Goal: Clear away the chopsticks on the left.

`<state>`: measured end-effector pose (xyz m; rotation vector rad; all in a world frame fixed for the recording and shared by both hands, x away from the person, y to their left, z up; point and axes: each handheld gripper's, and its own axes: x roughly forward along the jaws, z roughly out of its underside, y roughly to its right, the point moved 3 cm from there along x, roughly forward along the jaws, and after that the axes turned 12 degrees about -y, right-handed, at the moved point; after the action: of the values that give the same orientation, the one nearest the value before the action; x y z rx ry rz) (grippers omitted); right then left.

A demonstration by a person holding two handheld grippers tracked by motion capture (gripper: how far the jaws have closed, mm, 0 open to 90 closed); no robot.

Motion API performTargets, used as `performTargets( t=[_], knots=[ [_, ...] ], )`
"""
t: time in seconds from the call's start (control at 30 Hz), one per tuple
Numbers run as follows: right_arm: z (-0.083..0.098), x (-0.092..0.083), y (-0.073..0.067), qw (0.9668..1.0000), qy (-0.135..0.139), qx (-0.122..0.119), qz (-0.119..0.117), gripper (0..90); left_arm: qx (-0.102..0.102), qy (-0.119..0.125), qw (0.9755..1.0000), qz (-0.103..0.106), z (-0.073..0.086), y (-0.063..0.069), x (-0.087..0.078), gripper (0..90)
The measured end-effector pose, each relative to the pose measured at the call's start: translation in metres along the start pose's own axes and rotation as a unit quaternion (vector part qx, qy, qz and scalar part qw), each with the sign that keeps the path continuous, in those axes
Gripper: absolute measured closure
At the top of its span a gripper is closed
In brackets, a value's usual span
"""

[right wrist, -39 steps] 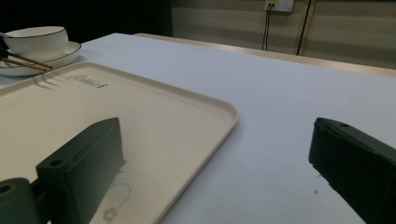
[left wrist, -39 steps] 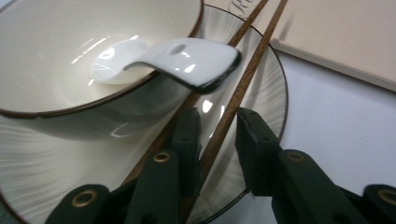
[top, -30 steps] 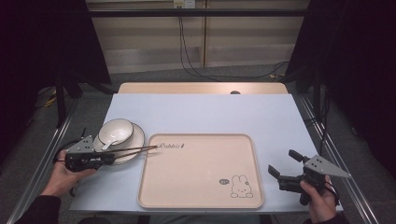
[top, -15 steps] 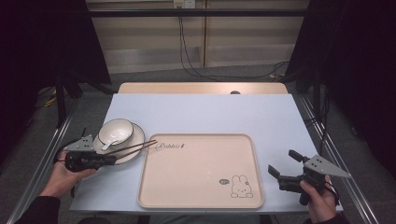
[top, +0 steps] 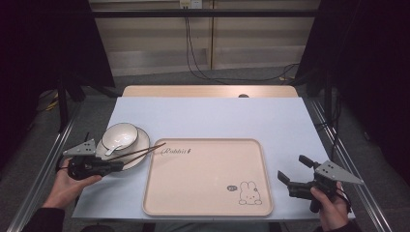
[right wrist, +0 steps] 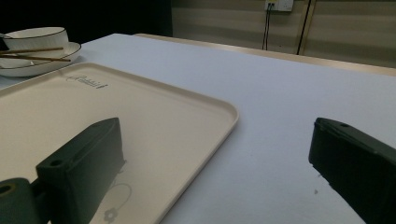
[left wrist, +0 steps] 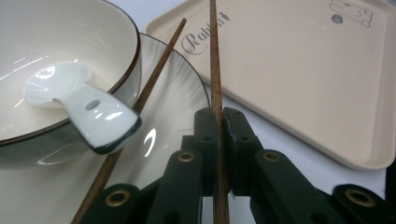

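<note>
At the lower left of the high view, the left hand-held gripper point(top: 115, 166) is clamped tight on one wooden chopstick point(left wrist: 215, 79), whose tip reaches over the corner of the beige tray point(top: 208, 203). A second chopstick point(left wrist: 154, 77) lies loose across the plate point(left wrist: 175, 107), seemingly propped against the bowl point(top: 120, 135) that holds a white spoon point(left wrist: 79, 105). At the lower right, the right hand-held gripper point(top: 291, 170) hangs wide open and empty over the pale blue surface point(top: 217, 116) beside the tray.
</note>
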<state>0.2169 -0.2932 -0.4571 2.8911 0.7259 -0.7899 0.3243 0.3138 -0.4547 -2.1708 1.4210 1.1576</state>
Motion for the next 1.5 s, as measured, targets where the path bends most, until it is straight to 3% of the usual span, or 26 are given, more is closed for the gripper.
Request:
performTargets(
  t=[0.2, 0.27, 0.63, 0.9, 1.3, 1.33, 1.43, 1.5],
  knots=[
    [0.0, 0.0, 0.001, 1.0, 0.0, 0.001, 0.004, 3.1, -0.021, 0.011, 0.9997, 0.007, -0.007, 0.011, -0.001, 84.8],
    [0.0, 0.0, 0.001, 1.0, 0.001, 0.002, 0.004, 3.1, -0.04, 0.014, 0.999, 0.01, -0.01, 0.017, -0.001, 84.8],
    [0.0, -0.001, 0.001, 1.0, 0.003, 0.003, 0.002, 3.1, -0.048, 0.037, 0.998, 0.02, -0.027, 0.049, 0.007, 84.8],
    [0.0, 0.0, 0.0, 1.0, 0.004, 0.002, 0.002, 3.1, -0.061, 0.039, 0.9974, -0.004, -0.036, 0.067, 0.014, 84.9],
    [0.0, 0.0, 0.0, 1.0, 0.003, 0.002, 0.002, 3.1, -0.115, 0.045, 0.9922, -0.018, -0.053, 0.08, 0.034, 84.9],
    [0.0, 0.0, 0.0, 1.0, 0.003, 0.002, 0.001, 3.1, -0.127, 0.044, 0.9905, -0.029, -0.055, 0.082, 0.037, 84.9],
    [0.0, 0.0, 0.0, 1.0, 0.003, 0.002, 0.001, 3.3, -0.14, 0.044, 0.9887, -0.032, -0.057, 0.082, 0.04, 84.9],
    [0.0, 0.0, 0.0, 1.0, 0.002, 0.0, 0.0, 3.4, -0.158, 0.045, 0.9854, -0.045, -0.059, 0.084, 0.044, 84.9]
  ],
)
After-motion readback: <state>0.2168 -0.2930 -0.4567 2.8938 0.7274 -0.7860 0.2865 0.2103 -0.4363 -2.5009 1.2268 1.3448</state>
